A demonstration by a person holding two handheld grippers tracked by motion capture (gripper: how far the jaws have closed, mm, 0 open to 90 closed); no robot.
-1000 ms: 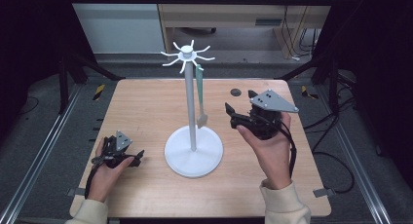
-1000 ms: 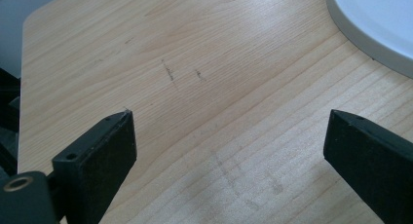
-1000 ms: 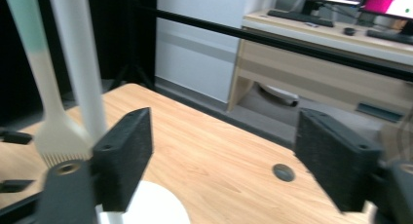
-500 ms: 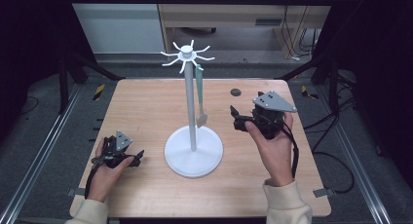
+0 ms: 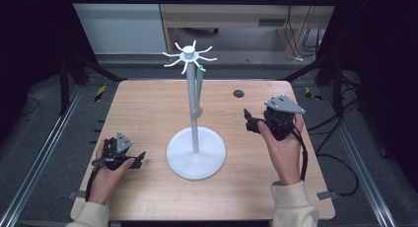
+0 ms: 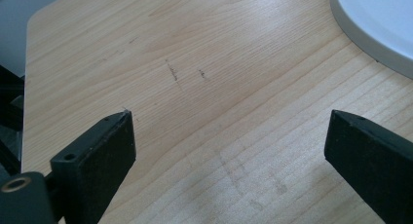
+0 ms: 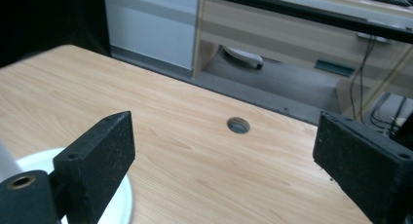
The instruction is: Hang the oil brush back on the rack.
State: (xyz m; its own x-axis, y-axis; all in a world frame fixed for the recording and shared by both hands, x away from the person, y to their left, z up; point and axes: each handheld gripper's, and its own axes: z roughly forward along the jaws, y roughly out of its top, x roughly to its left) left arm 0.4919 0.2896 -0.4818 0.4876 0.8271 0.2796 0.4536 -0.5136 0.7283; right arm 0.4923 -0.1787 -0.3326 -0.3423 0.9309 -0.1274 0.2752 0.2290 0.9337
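A white stand with a round base (image 5: 196, 155) and a tall pole (image 5: 191, 103) rises from the middle of the wooden table (image 5: 148, 108). Its top carries a ring of spokes (image 5: 189, 54). A long green utensil (image 5: 199, 86) hangs from one spoke, beside the pole. Low over the table's left front, my left gripper (image 5: 139, 159) (image 6: 229, 121) is open, its jaws wide apart over bare wood. My right gripper (image 5: 248, 121) (image 7: 224, 121) is held right of the stand, apart from it. Its jaws have just been opening and stand open with nothing between them.
A small round hole (image 5: 238, 93) (image 7: 238, 125) is cut in the table's far right part. The base's rim shows at the edge of the left gripper view (image 6: 380, 34) and the right gripper view (image 7: 122, 195). Beyond the far edge stands a wooden desk (image 5: 236, 15) with cables.
My right hand has drawn back from the stand, moving right and lower, nearer the table. The left hand and the stand have stayed put.
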